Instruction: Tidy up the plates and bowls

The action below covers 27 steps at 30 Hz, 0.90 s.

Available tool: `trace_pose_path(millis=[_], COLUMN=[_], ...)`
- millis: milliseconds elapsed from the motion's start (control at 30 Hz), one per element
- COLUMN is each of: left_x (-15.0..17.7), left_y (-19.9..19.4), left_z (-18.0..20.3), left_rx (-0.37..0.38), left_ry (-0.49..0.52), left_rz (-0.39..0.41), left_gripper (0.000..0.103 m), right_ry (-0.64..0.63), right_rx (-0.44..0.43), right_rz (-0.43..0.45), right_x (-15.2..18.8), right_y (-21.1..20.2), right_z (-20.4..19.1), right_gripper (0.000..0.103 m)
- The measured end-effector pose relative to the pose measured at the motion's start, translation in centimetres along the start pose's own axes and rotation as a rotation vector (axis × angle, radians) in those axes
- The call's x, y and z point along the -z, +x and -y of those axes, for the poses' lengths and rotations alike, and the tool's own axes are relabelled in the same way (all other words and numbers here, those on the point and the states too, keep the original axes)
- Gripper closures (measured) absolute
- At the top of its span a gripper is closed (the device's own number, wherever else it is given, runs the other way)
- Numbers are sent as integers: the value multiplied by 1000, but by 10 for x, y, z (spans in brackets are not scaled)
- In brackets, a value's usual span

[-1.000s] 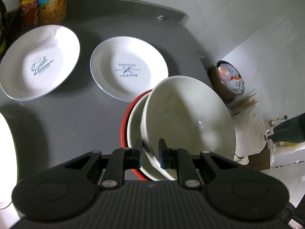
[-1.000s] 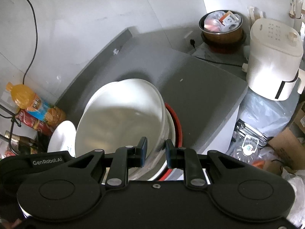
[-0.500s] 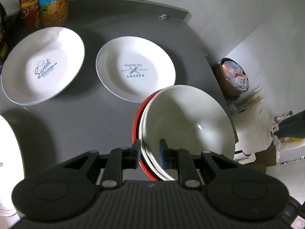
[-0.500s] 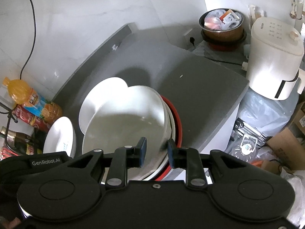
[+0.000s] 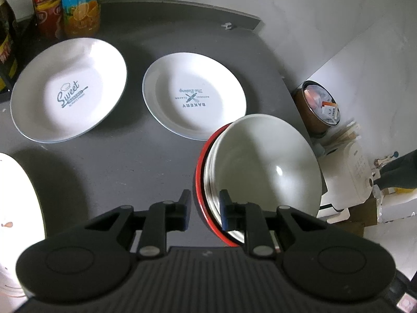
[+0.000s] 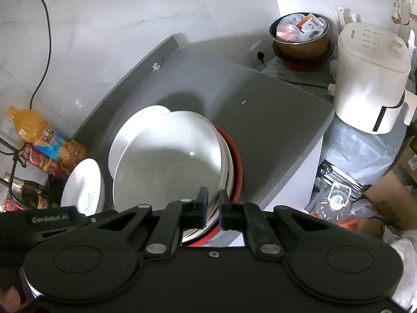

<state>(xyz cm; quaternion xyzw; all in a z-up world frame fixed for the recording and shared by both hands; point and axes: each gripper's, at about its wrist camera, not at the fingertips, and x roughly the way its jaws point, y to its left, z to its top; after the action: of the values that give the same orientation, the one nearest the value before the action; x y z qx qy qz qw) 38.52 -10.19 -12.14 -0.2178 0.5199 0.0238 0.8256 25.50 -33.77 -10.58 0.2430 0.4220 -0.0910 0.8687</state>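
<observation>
The grey counter (image 5: 130, 161) carries two printed plates (image 5: 69, 94) (image 5: 194, 103) (both upright), stacked bowls (image 5: 263, 161) and bottles (image 5: 80, 5).

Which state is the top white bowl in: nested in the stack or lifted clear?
Nested. The top white bowl sits inside the bowls beneath it, above the red-rimmed bowl, and nothing is in it.

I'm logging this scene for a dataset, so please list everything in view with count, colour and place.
Bowls: a nested stack, white in red, counter's right edge.
Plates: two, white, printed, behind the stack.
Counter: one, grey.
Bottles: orange and red, back left.
Appliance: one, white, beyond the counter.
Pot: one, brown, stuffed with packets.
Box: one, cardboard, floor.
Left gripper: black, open around the stack's rim.
Right gripper: black, narrowly parted at the rim.
</observation>
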Motion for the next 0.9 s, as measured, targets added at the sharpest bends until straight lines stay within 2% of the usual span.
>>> trace_pose_path(millis=[100, 200, 233, 267, 300, 433, 500, 633, 800, 900], left_x=[1, 4, 5, 7, 8, 16, 20, 27, 36, 41], left_y=[-7, -15, -19, -22, -25, -36, -40, -48, -58, -65], left_z=[-2, -5, -6, -7, -8, -16, -21, -32, -52, -65], left_rx=[-5, -15, -21, -30, -43, -64, -72, -85, -97, -106], left_ry=[4, 15, 20, 25, 31, 47, 50, 53, 39, 21], left_rz=[-12, -10, -7, -4, 0, 24, 23, 23, 27, 26], left_gripper=[80, 68, 60, 52, 50, 38, 35, 32, 31, 30], right_ry=[11, -13, -17, -23, -32, -84, -104, -163, -230, -258], right_rx=[1, -2, -7, -10, -11, -11, -9, -19, -29, -43], right_rz=[-16, -17, -21, -24, -23, -15, -12, -5, 0, -4], right_x=[1, 6, 8, 10, 12, 19, 23, 29, 39, 45], right_y=[-3, -10, -12, -15, -17, -25, -28, -35, -38, -38], right_z=[-1, -5, -6, -8, -10, -18, -21, -32, -52, -65], right_gripper=[92, 90, 88, 81, 74, 67, 55, 51, 39, 38])
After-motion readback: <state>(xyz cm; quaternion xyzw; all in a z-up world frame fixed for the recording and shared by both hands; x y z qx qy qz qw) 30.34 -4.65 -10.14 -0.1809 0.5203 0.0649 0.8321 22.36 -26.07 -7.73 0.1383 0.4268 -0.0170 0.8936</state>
